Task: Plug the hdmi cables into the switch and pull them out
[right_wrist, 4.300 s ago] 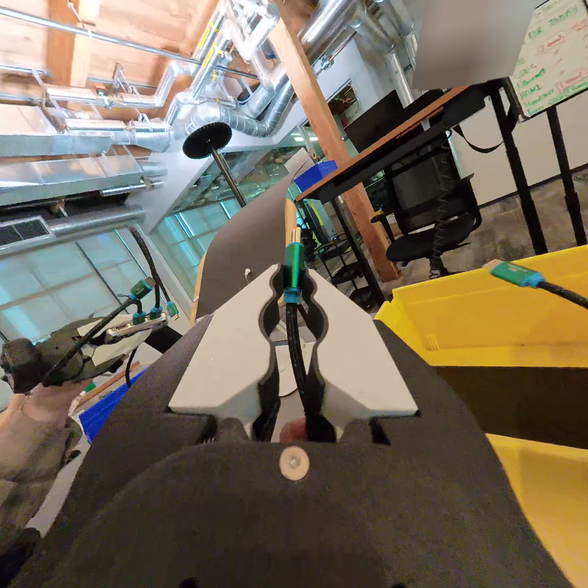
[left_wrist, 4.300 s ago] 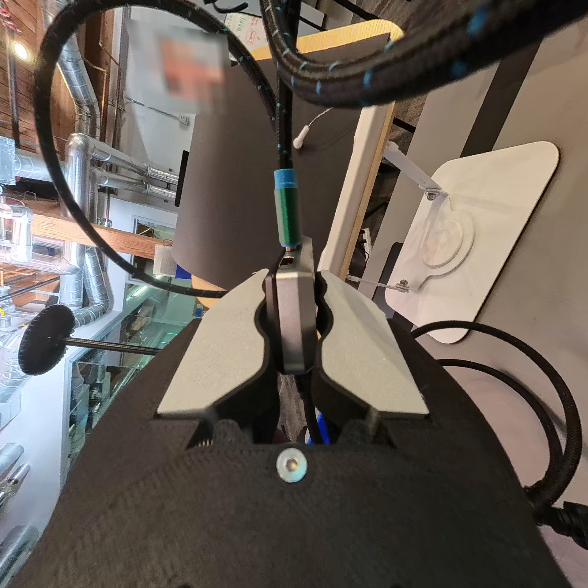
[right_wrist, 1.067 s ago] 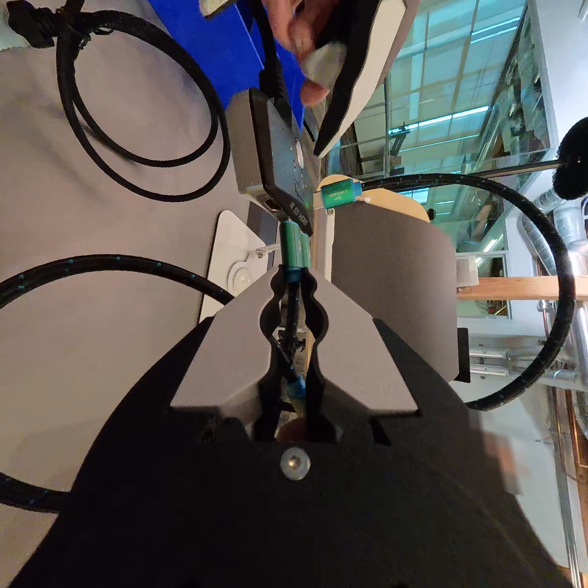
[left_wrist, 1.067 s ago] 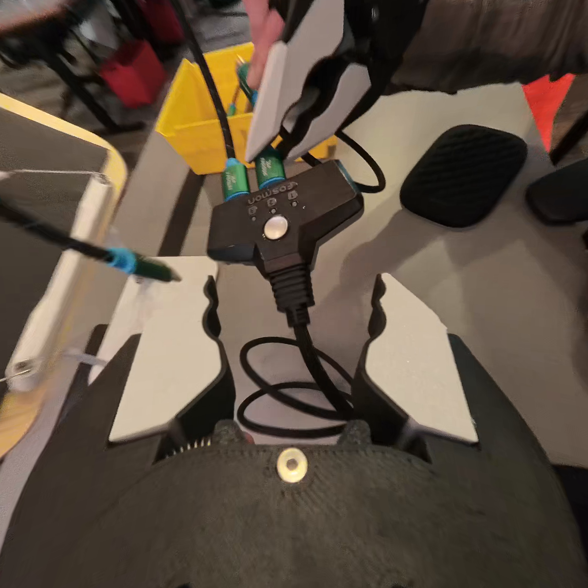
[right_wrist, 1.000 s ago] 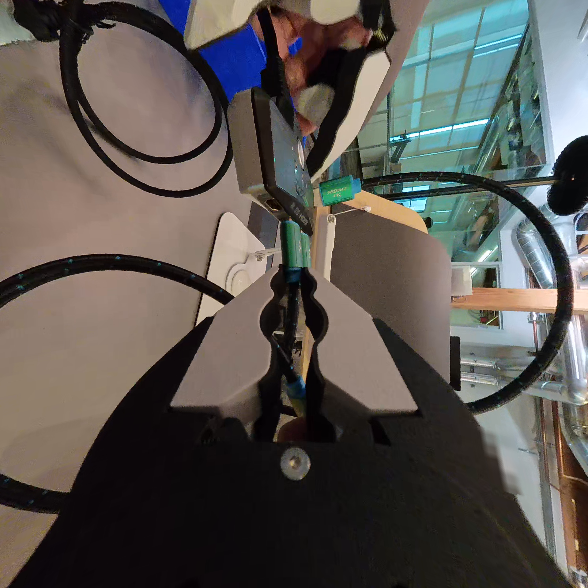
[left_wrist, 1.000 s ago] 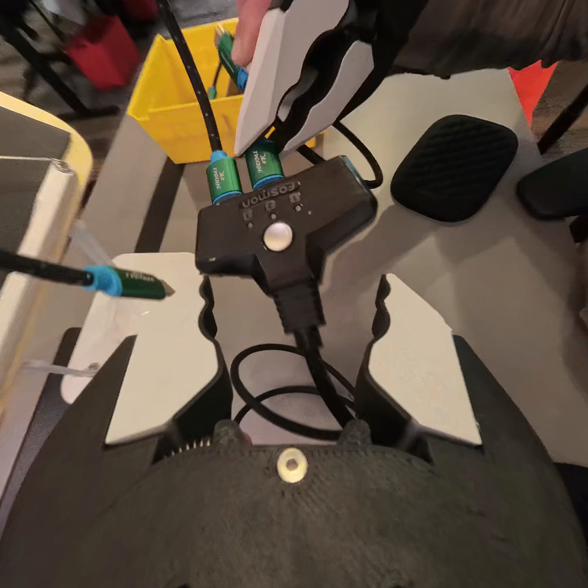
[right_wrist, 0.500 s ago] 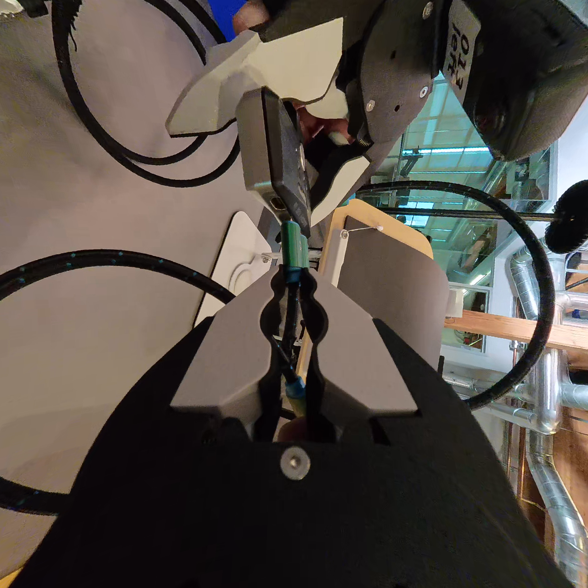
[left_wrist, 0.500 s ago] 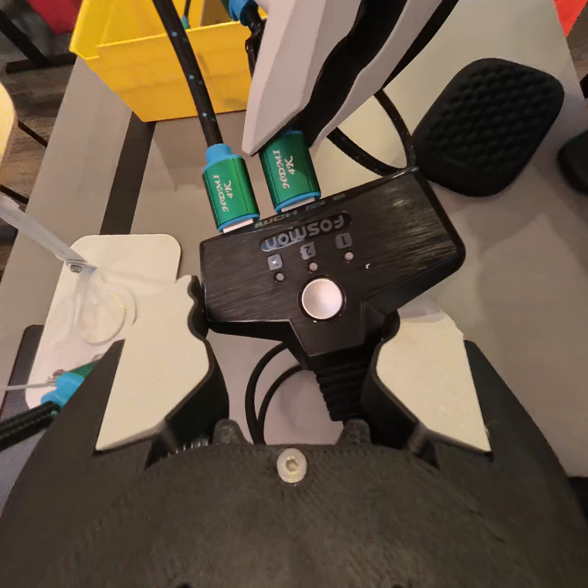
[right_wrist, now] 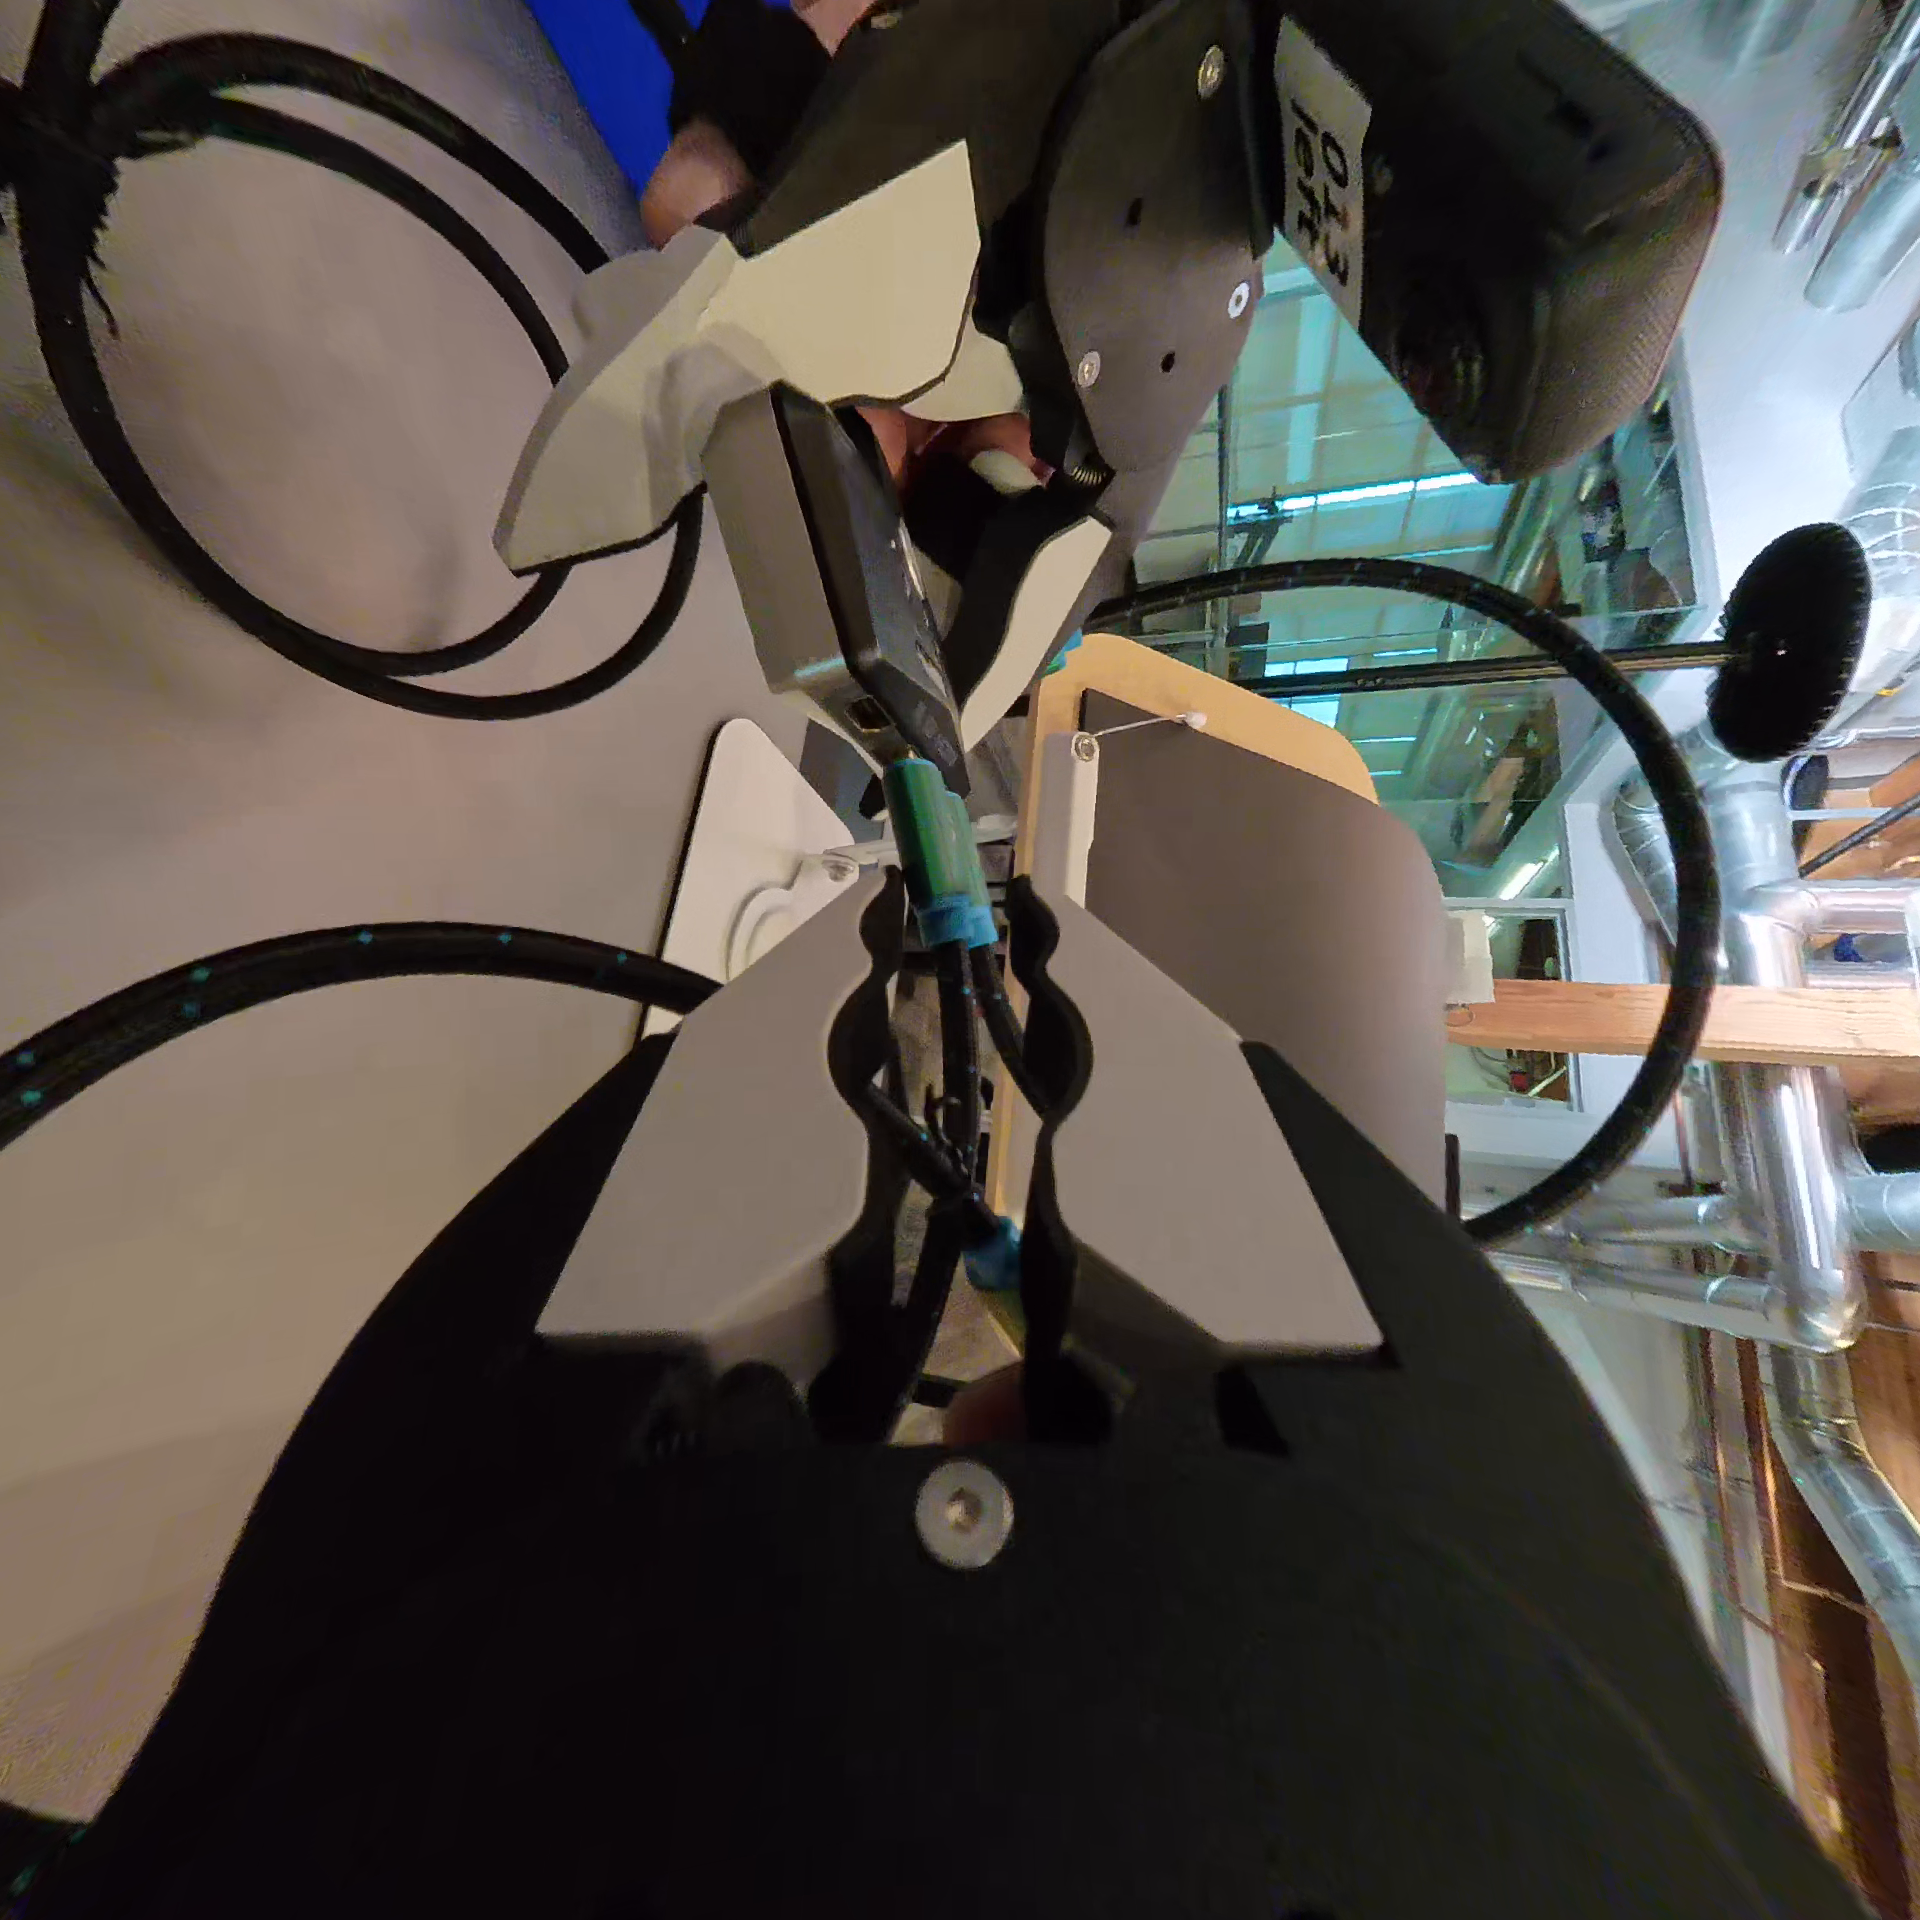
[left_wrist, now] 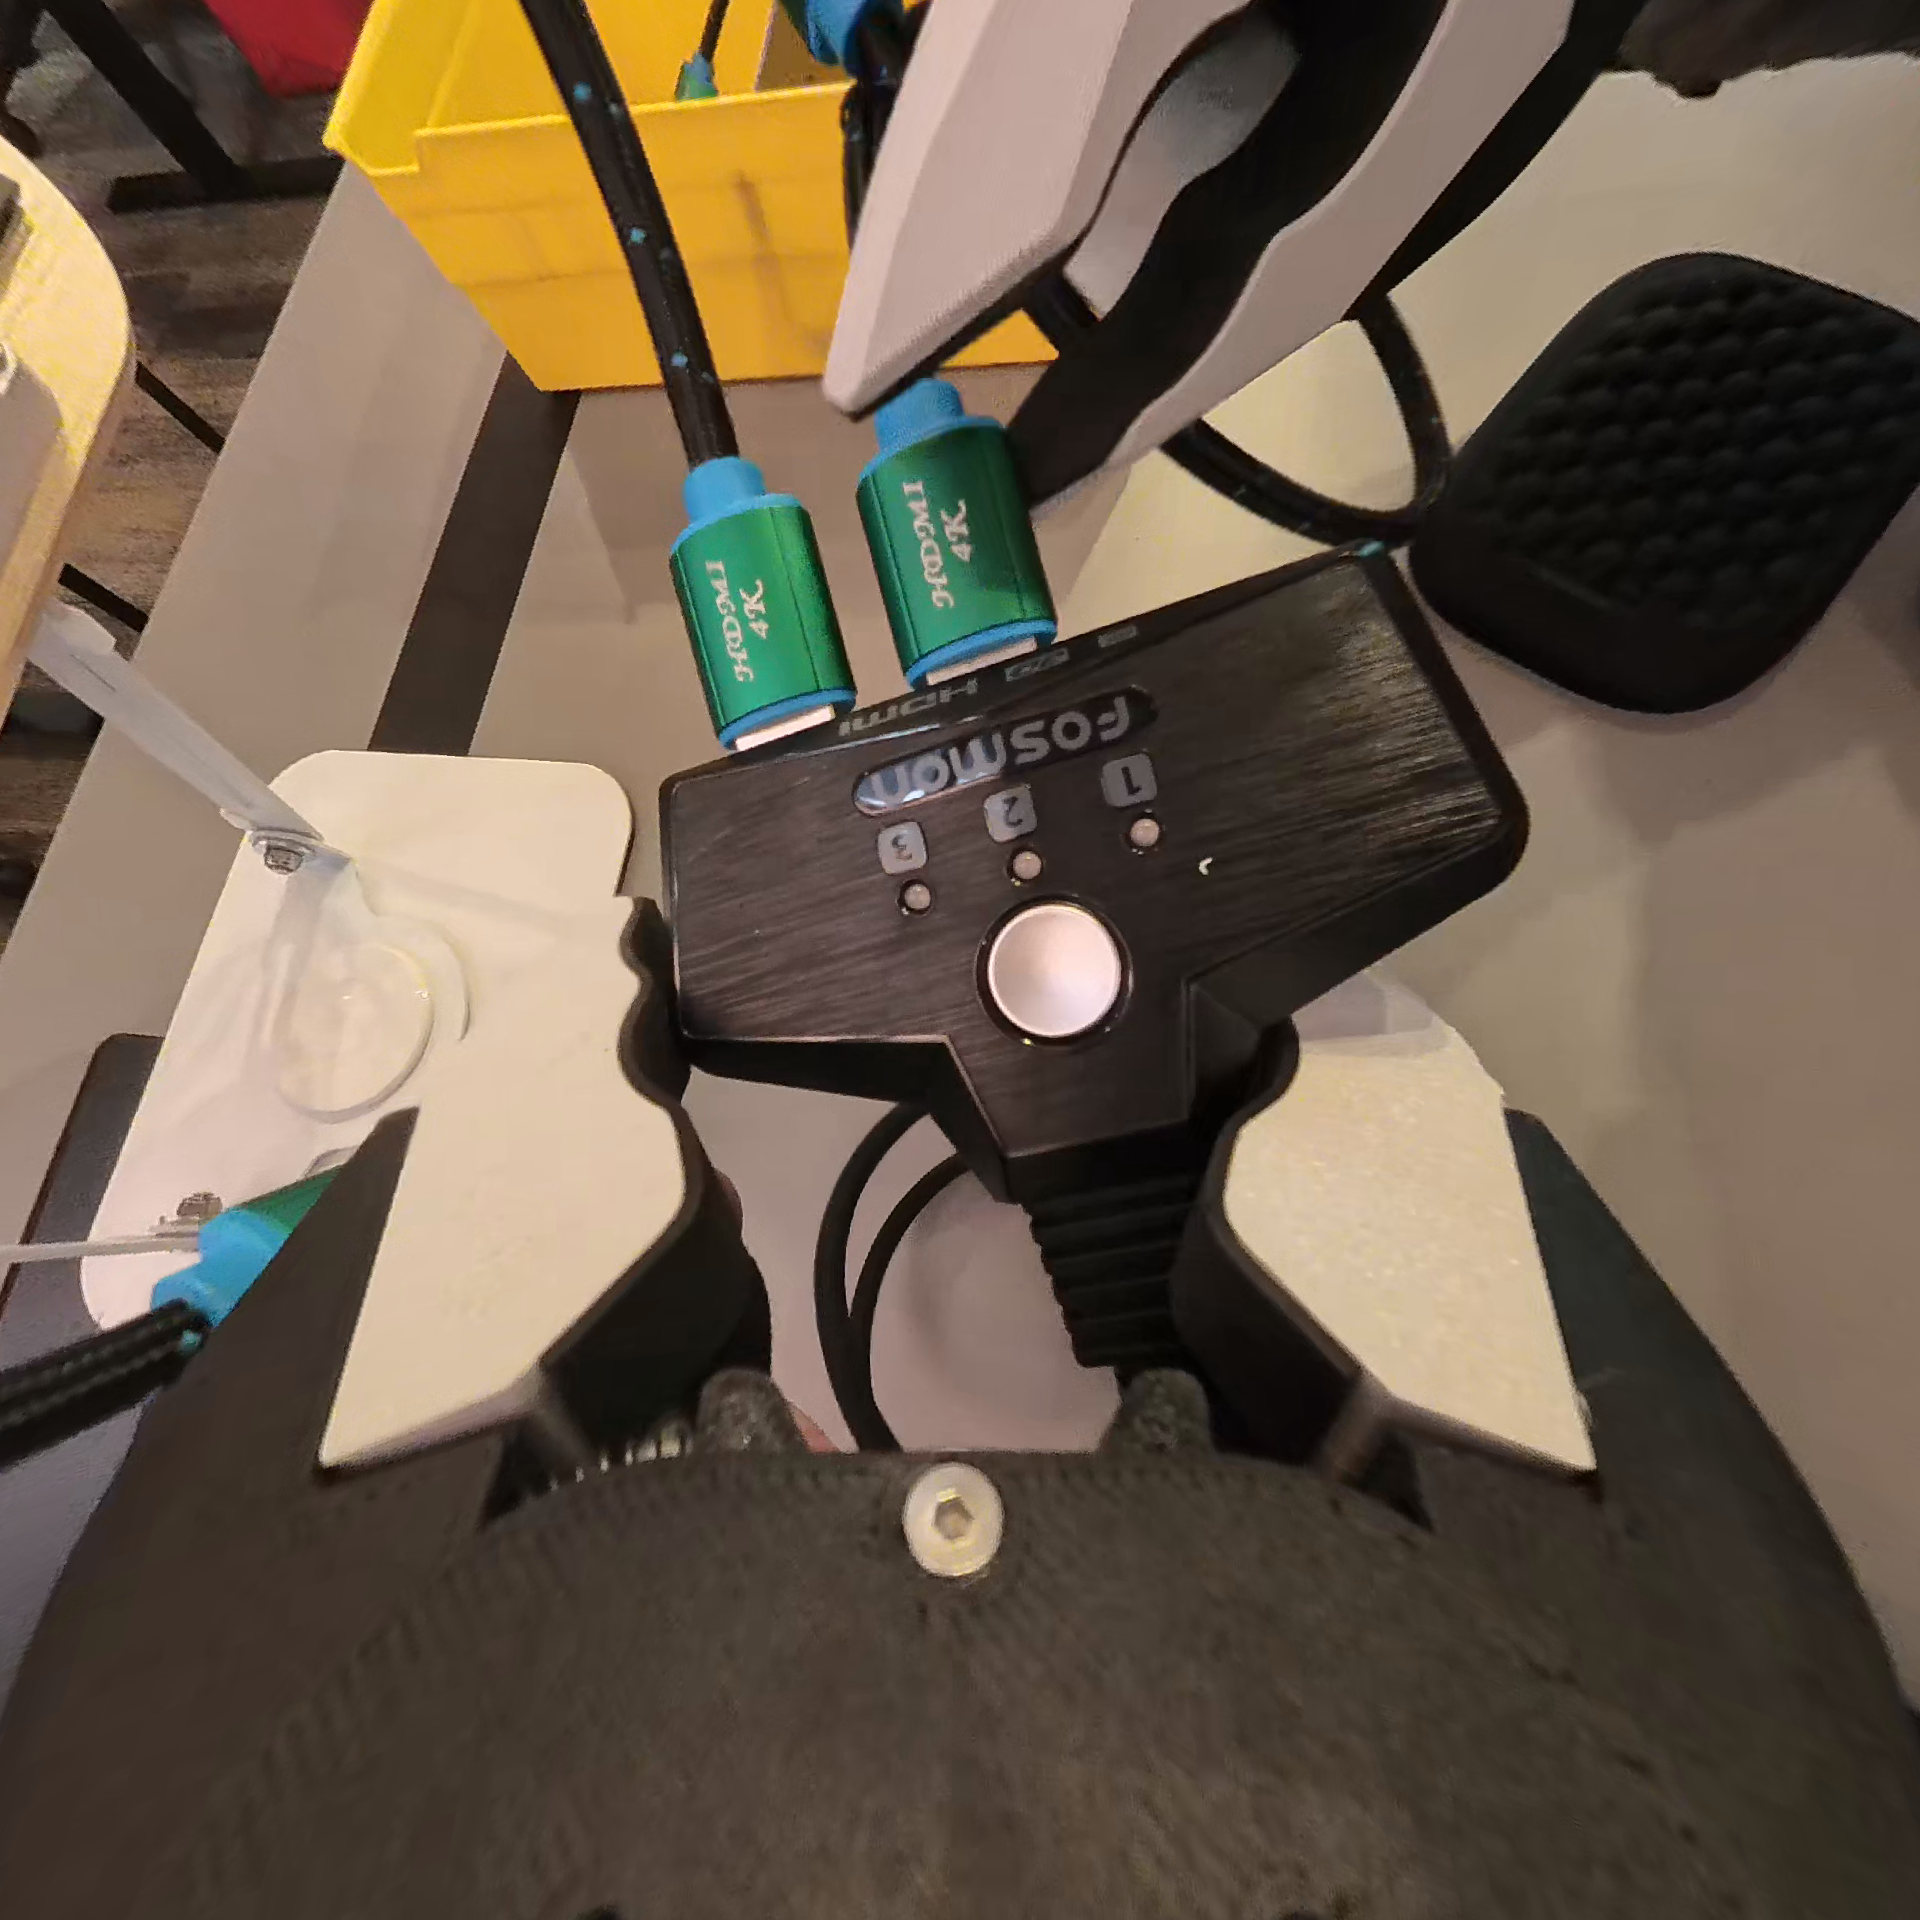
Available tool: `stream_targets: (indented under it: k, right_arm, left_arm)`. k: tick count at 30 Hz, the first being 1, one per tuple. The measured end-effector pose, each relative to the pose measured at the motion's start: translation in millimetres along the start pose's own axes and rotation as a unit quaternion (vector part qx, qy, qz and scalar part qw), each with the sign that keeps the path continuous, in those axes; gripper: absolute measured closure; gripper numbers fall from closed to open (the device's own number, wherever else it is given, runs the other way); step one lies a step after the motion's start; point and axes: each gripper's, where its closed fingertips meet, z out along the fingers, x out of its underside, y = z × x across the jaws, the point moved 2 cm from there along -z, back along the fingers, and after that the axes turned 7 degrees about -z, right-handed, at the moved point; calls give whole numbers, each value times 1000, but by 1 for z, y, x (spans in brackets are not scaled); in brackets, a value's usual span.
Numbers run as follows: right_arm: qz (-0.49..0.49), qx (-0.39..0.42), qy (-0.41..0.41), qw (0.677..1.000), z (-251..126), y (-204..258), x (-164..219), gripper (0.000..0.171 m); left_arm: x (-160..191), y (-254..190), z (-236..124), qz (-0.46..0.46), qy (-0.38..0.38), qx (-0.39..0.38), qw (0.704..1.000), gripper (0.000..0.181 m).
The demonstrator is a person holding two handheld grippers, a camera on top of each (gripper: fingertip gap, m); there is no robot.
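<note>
At far left, a loose green plug (left_wrist: 275, 1210) lies on the white plate (left_wrist: 436, 831). My left gripper (left_wrist: 961, 1049) clamps the switch (left_wrist: 1299, 790) at its ribbed neck, steadying the brushed black body above the table (left_wrist: 1662, 1039). One braided cable's metallic green plug (left_wrist: 764, 623) sits in a port. Right of it, my right gripper (right_wrist: 951, 914) is slightly parted around the second plug (left_wrist: 956, 561), apparently seating it.
</note>
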Motion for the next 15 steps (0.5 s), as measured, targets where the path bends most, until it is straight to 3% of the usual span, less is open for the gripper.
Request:
stream_targets:
  k: [8, 15]
  right_arm:
    - [-26, -77, -52, 995, 1, 17, -15, 149]
    - [95, -126, -137, 978, -20, -6, -26, 147]
  left_arm:
    - [5, -8, 2, 24, 14, 20, 999, 76]
    - [5, -17, -11, 42, -5, 57, 997, 76]
